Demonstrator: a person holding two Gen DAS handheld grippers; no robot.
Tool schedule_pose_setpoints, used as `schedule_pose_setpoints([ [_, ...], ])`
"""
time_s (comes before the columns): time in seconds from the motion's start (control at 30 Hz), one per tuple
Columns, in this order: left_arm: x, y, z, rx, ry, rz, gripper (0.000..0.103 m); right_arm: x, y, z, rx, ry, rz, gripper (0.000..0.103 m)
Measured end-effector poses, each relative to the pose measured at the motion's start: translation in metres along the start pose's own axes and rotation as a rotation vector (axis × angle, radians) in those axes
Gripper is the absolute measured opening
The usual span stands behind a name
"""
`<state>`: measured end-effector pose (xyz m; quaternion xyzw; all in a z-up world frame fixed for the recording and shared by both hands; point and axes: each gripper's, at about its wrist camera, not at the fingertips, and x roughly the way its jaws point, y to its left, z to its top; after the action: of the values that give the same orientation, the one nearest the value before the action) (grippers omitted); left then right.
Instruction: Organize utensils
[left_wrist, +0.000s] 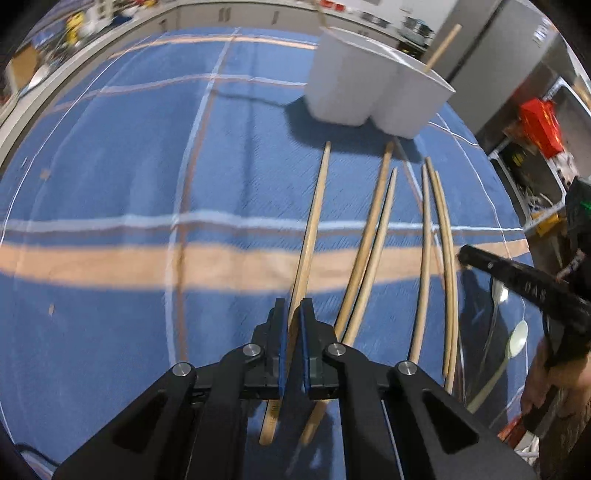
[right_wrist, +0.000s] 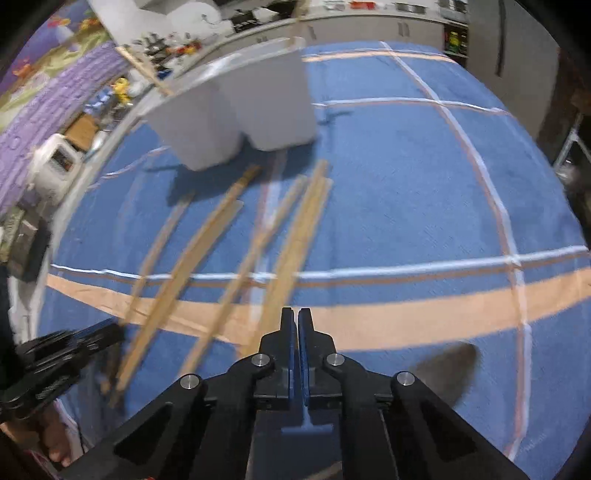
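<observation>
Several wooden chopsticks (left_wrist: 373, 236) lie side by side on a blue striped cloth (left_wrist: 110, 177), pointing toward a white two-compartment holder (left_wrist: 373, 92) at the far side. One chopstick (left_wrist: 443, 46) stands in the holder. My left gripper (left_wrist: 293, 314) is shut on the leftmost chopstick (left_wrist: 314, 221). Two spoons (left_wrist: 511, 350) lie at the right. My right gripper (right_wrist: 297, 321) is shut and empty above the cloth, to the right of the chopsticks (right_wrist: 291, 243); it shows in the left wrist view (left_wrist: 517, 277). The holder (right_wrist: 240, 110) is far left there.
The cloth covers a table whose far edge meets kitchen counters (left_wrist: 221, 14) with clutter. A metal shelf with a red box (left_wrist: 539, 125) stands at the right. The right wrist view is blurred. The left gripper's body (right_wrist: 59, 354) shows at its lower left.
</observation>
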<state>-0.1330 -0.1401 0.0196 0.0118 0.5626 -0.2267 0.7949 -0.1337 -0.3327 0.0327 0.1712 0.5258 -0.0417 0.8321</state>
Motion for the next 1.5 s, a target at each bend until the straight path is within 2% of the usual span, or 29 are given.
schedule_pose_setpoints([
  [0.13, -0.01, 0.009, -0.014, -0.02, 0.006, 0.008, 0.006, -0.004, -0.009, 0.0, 0.014, 0.01, -0.005, 0.001],
  [0.27, -0.019, 0.01, -0.012, -0.014, -0.032, 0.015, 0.006, -0.013, -0.003, 0.008, 0.029, -0.028, 0.113, 0.005],
  [0.33, -0.023, 0.009, -0.006, -0.018, -0.047, 0.004, 0.006, -0.014, 0.008, 0.014, 0.013, -0.039, 0.158, 0.026],
  [0.4, -0.022, 0.007, 0.002, -0.006, -0.056, 0.017, 0.006, -0.01, 0.02, 0.022, -0.004, -0.033, 0.183, 0.028],
  [0.63, 0.0, -0.013, 0.04, 0.106, -0.051, 0.073, 0.006, 0.025, 0.042, 0.039, -0.029, 0.051, 0.067, 0.028],
  [0.77, 0.02, -0.017, 0.052, 0.139, -0.011, 0.099, 0.007, 0.034, 0.051, 0.05, -0.04, 0.069, 0.004, 0.02],
  [0.87, 0.025, -0.019, 0.057, 0.16, -0.013, 0.111, 0.007, 0.042, 0.062, 0.06, -0.092, 0.089, -0.047, 0.018],
  [1.13, 0.031, -0.018, 0.069, 0.15, -0.006, 0.074, 0.007, 0.06, 0.095, 0.08, -0.186, 0.112, -0.165, 0.017],
  [1.23, 0.032, -0.013, 0.072, 0.113, -0.012, 0.034, 0.005, 0.06, 0.102, 0.076, -0.226, 0.075, -0.15, 0.01],
  [1.3, 0.031, -0.007, 0.073, 0.07, -0.02, 0.007, 0.005, 0.057, 0.098, 0.075, -0.187, 0.072, -0.06, 0.006],
  [1.5, -0.004, 0.0, 0.06, 0.041, -0.11, -0.007, 0.005, 0.024, 0.082, 0.061, -0.122, -0.031, 0.034, 0.006],
])
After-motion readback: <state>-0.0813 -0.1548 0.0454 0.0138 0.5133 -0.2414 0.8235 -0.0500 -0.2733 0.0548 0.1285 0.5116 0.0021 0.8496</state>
